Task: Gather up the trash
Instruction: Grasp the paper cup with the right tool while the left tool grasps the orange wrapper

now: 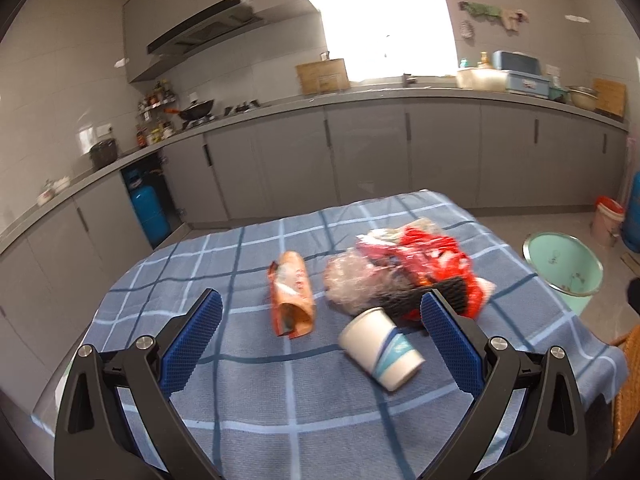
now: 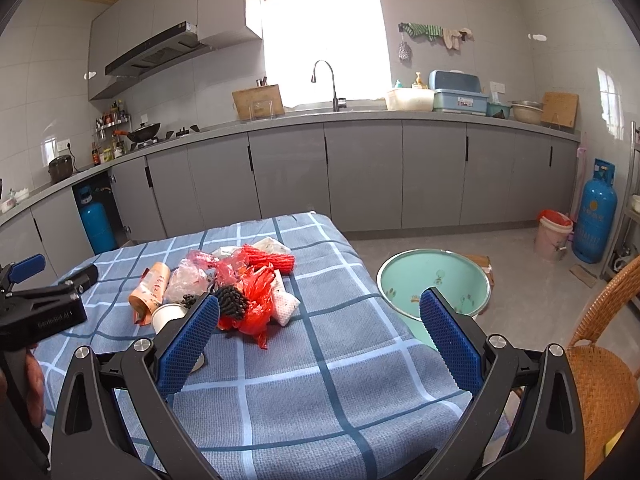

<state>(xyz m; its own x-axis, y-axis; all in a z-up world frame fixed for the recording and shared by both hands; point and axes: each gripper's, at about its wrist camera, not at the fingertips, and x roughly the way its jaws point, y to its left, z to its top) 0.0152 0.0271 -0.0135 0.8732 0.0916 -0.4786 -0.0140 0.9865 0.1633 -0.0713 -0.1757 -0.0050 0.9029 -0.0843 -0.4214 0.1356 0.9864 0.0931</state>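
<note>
The left gripper (image 1: 320, 312) and right gripper (image 2: 320, 312) both hang spread wide and hold nothing above the bench (image 2: 340, 380) with its blue checked cloth. The trash lies near the far end: a tipped paper cup (image 1: 380, 346), an orange wrapper (image 1: 292, 294), clear plastic (image 1: 352, 280) and a red bag (image 2: 256, 300). Beside the bench on the floor, the green bin (image 2: 434, 280) shows only small scraps inside.

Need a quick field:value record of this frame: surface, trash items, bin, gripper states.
surface: table with blue checked cloth
trash: paper cup on its side; orange wrapper; clear plastic bag; red plastic bag; black foam net; red foam net
bin: green bin on floor beside table
left gripper: open, holding nothing
right gripper: open, holding nothing
</note>
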